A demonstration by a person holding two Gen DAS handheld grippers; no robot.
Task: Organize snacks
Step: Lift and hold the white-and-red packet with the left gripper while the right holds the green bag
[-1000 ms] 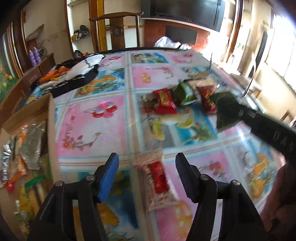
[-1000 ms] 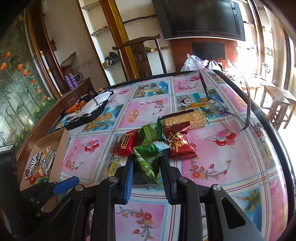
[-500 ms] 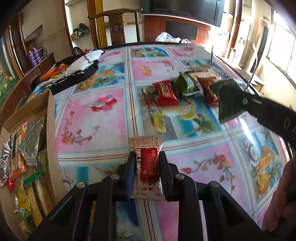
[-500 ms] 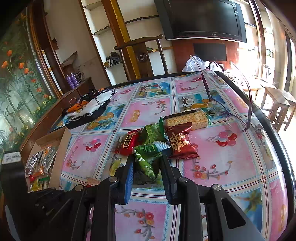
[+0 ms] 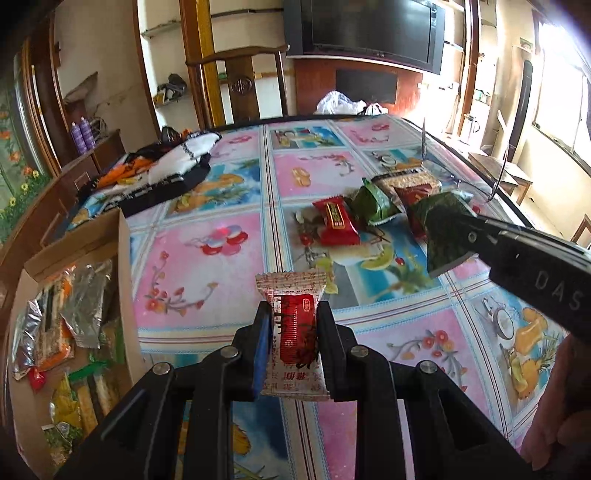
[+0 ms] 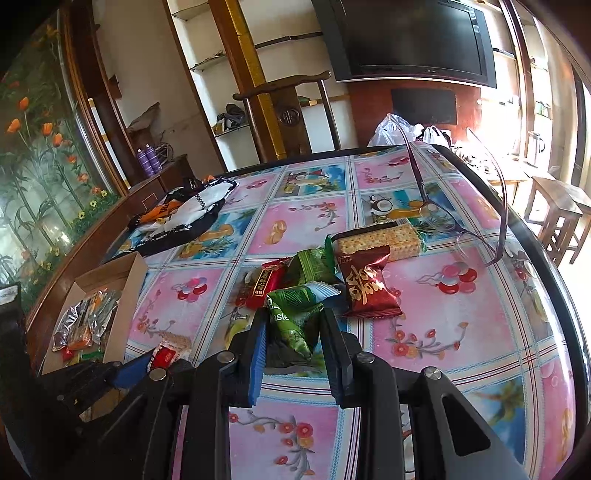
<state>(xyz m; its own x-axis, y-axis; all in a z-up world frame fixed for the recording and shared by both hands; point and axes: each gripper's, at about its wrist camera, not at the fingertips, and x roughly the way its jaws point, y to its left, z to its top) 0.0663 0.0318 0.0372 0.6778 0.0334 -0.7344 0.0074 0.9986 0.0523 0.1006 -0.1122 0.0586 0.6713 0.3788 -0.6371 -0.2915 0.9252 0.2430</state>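
Left wrist view: looks forward along the left hand-held gripper (image 5: 293, 325), low and close over the worktop (image 5: 207, 266), facing the far chair (image 5: 240, 81) and TV (image 5: 365, 29). Cardboard box (image 5: 122, 266) lies left of the fingers; right hand-held gripper (image 5: 448, 229) enters from the right.

Right wrist view: same heading, set higher and further right. Left hand-held gripper (image 6: 162, 356) shows at lower left.

Shared: snack pile (image 6: 321, 266), box, chair, TV.
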